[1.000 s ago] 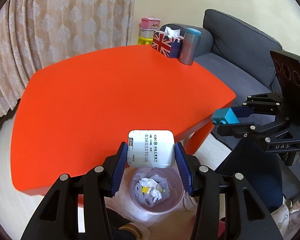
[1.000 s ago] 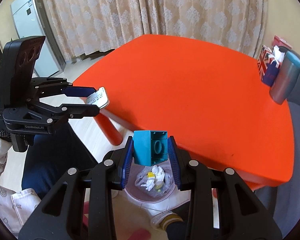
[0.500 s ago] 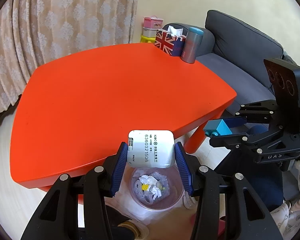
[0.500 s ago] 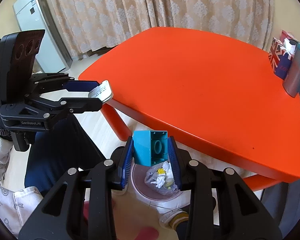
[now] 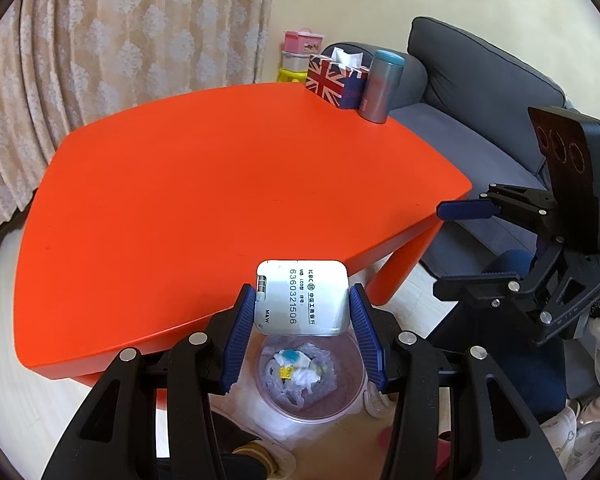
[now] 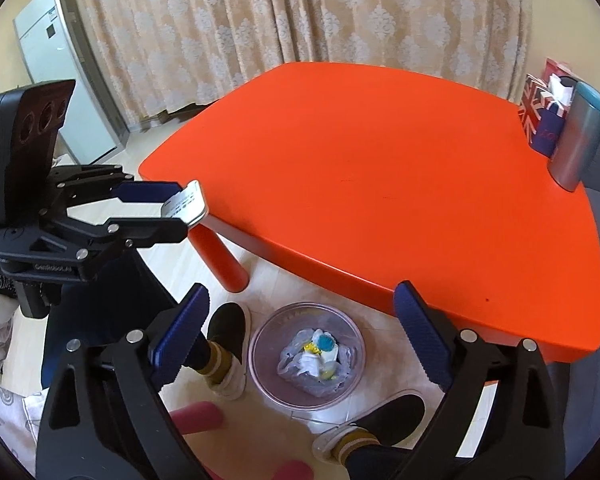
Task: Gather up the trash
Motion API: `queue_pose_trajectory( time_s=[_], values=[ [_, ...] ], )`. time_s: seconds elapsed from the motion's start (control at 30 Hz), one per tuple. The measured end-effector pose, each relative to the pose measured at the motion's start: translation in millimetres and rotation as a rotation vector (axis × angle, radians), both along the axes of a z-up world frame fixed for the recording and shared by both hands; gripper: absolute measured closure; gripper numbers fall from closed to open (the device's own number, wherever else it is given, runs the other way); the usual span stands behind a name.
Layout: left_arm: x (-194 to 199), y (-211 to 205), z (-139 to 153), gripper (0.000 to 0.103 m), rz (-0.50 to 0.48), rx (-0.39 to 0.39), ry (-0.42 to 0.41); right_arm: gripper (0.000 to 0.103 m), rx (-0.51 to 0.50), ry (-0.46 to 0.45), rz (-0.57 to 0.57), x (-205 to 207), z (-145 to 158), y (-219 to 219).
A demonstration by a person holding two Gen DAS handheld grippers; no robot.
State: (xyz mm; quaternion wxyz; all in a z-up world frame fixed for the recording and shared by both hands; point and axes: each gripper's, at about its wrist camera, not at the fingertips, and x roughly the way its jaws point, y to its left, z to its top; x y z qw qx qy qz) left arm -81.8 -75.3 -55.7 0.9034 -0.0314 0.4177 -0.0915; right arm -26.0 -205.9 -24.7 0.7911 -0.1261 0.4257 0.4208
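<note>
- The silver card (image 5: 302,298), a flat, glossy rounded rectangle of metal-looking plastic with black printed digits, sits clamped between the ribbed blue pads of the left tongs (image 5: 302,312); its printed text runs along the tongs' line, so its longer side points away from the camera toward the bench.
- In the right wrist view the same card (image 6: 186,203) shows edge-on, thin and lying level, sticking forward past the left tongs (image 6: 176,212) just beside the bench corner.
- Directly below the card stands the trash bin (image 5: 350,394), a round, translucent pinkish plastic tub on the floor.
- Inside the bin lies a crinkled clear liner bag holding crumpled white paper (image 6: 312,360), a small yellow scrap (image 6: 311,347) and a blue block (image 6: 325,343), its round stud turned upward.
- The right tongs (image 6: 300,328) are spread wide with nothing between the pads; the bin shows in the gap beneath them.
- From the left wrist view the right tongs (image 5: 456,248) also stand parted, one blue pad out toward the bench edge.
- The bench (image 5: 220,184) is a smooth, glossy orange top with rounded corners on cylindrical orange legs.
- At its far corner stand a Union Jack tissue box (image 5: 332,84) with white tissue poking out, and just beside it a matte grey cylindrical flask (image 5: 380,88) with a teal cap.
- Beyond are a grey fabric sofa (image 5: 480,92) and patterned beige curtains (image 6: 300,16).
- The person's black shoes (image 6: 230,328) rest on the pale floor near the bin.
</note>
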Motion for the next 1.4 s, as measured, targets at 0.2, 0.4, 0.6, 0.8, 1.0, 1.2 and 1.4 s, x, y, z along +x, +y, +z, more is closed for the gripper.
queue_pose_trajectory(
  time_s=[0.2,0.4,0.6,0.8,1.0,1.2,1.4],
  values=[
    [1.5,-4.9,0.6,0.056,-0.018,-0.004,0.002,0.011,0.003,-0.004,-0.026,3.4,2.6,-7.6],
    [1.4,-10.6,-1.1,0.056,-0.039,-0.008,0.007,0.010,0.002,-0.005,-0.053,3.9,4.3,-14.5],
    [6.1,-20.1,-8.9,0.056,-0.059,-0.010,0.025,0.010,0.005,-0.011,-0.091,8.1,7.4,-27.0],
    [11.5,-32.5,-14.8,0.056,-0.085,-0.008,0.044,0.010,0.013,-0.013,-0.126,14.7,9.1,-42.7],
    [17.1,-41.7,-16.6,0.056,-0.110,-0.002,0.050,0.010,0.018,-0.004,-0.144,20.1,6.6,-50.9],
    [21.8,-40.1,-16.1,0.013,-0.103,-0.012,0.026,0.010,0.023,0.001,-0.155,23.1,5.7,-55.0],
    [24.5,-35.5,-21.1,0.009,-0.072,-0.011,0.035,0.010,0.023,0.003,-0.160,22.0,5.0,-55.6]
  ],
)
